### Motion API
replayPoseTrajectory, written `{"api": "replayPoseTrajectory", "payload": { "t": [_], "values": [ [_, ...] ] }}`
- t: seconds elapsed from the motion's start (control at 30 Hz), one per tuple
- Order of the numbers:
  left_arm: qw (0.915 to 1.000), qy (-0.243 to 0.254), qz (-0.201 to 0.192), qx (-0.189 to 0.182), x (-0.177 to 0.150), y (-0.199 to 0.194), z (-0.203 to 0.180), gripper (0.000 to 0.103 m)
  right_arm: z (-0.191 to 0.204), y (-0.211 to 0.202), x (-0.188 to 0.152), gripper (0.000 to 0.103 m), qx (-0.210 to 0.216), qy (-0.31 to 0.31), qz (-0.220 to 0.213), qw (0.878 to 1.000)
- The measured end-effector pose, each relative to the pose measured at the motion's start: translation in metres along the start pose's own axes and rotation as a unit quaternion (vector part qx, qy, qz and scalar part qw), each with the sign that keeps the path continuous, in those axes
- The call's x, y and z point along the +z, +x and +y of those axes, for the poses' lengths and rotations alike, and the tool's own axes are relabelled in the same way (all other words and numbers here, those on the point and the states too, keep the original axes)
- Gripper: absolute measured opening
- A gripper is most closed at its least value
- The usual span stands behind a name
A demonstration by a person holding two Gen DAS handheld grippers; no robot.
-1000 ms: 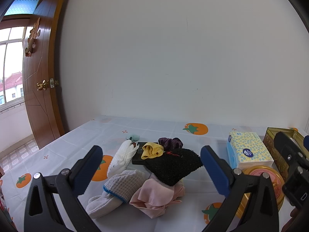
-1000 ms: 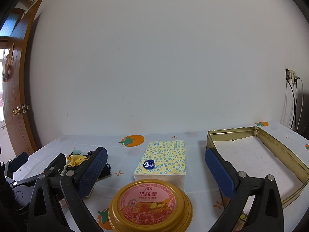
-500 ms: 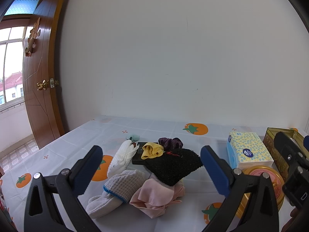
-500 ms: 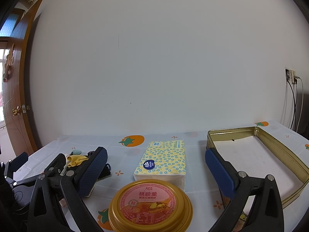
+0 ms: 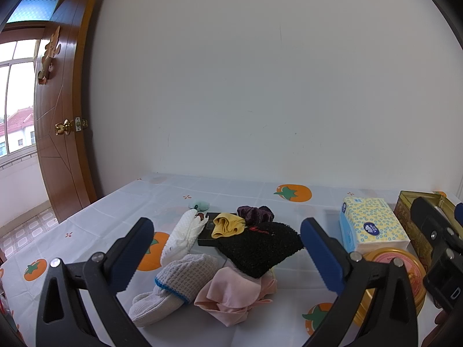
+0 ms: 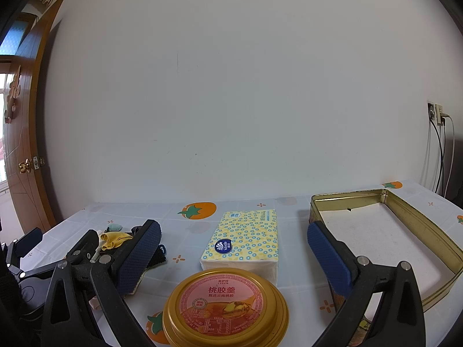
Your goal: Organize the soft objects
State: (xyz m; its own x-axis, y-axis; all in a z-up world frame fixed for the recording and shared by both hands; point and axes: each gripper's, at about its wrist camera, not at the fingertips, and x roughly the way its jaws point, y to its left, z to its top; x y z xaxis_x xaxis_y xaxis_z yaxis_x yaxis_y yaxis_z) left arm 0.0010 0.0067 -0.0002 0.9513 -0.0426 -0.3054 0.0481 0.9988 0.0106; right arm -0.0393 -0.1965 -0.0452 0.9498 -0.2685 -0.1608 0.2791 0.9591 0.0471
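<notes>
A pile of soft things lies on the table: a black fuzzy cloth (image 5: 259, 247), a pink cloth (image 5: 234, 295), a grey knit sock (image 5: 176, 283), a white knit piece (image 5: 185, 235), a yellow cloth (image 5: 227, 224) and a purple scrunchie (image 5: 254, 213). My left gripper (image 5: 225, 256) is open and empty, just in front of the pile. My right gripper (image 6: 234, 256) is open and empty, above a round gold tin (image 6: 225, 306) and a tissue pack (image 6: 246, 238). An open gold rectangular tin (image 6: 405, 217) stands at the right. The yellow cloth (image 6: 114, 238) shows at the left in the right wrist view.
The table has a white cloth with orange fruit prints (image 5: 292, 193). A white wall stands behind it. A wooden door (image 5: 60, 133) is at the left. The tissue pack (image 5: 373, 224) and round tin (image 5: 396, 269) lie right of the pile. Wall sockets with cables (image 6: 437, 115) are far right.
</notes>
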Motion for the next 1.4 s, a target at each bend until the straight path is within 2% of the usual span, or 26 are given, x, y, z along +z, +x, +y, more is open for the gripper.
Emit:
{"api": "replayPoseTrajectory", "payload": {
  "t": [0.4,0.6,0.83,0.93,1.07,1.2,1.3,1.4],
  "values": [
    [1.0000,-0.002,0.001,-0.003,0.000,0.000,0.001,0.103,0.000,0.000,0.000,0.102,-0.001,-0.001,0.000,1.000],
    [0.9997,-0.013,0.015,-0.012,-0.002,-0.002,0.008,0.103,-0.001,0.000,-0.001,0.102,-0.002,-0.002,0.001,1.000],
    [0.9991,-0.018,0.038,0.000,-0.009,-0.009,0.043,0.102,-0.001,0.000,-0.001,0.102,0.009,-0.001,0.001,1.000],
    [0.9980,-0.012,0.061,0.007,-0.013,-0.011,0.071,0.101,0.001,-0.001,-0.001,0.102,0.012,-0.002,0.000,1.000],
    [0.9951,-0.005,0.097,-0.013,-0.018,-0.011,0.095,0.093,0.001,-0.003,-0.001,0.102,0.019,-0.001,-0.001,1.000],
    [0.9885,0.041,0.144,-0.021,-0.027,0.001,0.090,0.074,0.001,-0.003,-0.001,0.102,0.021,-0.001,-0.002,1.000],
    [0.9814,0.074,0.176,-0.015,-0.035,0.014,0.077,0.074,0.001,-0.003,-0.001,0.102,0.021,0.000,-0.001,1.000],
    [0.9780,0.072,0.194,-0.031,-0.035,0.022,0.074,0.074,0.001,-0.001,-0.001,0.102,0.021,0.000,0.001,1.000]
  ]
}}
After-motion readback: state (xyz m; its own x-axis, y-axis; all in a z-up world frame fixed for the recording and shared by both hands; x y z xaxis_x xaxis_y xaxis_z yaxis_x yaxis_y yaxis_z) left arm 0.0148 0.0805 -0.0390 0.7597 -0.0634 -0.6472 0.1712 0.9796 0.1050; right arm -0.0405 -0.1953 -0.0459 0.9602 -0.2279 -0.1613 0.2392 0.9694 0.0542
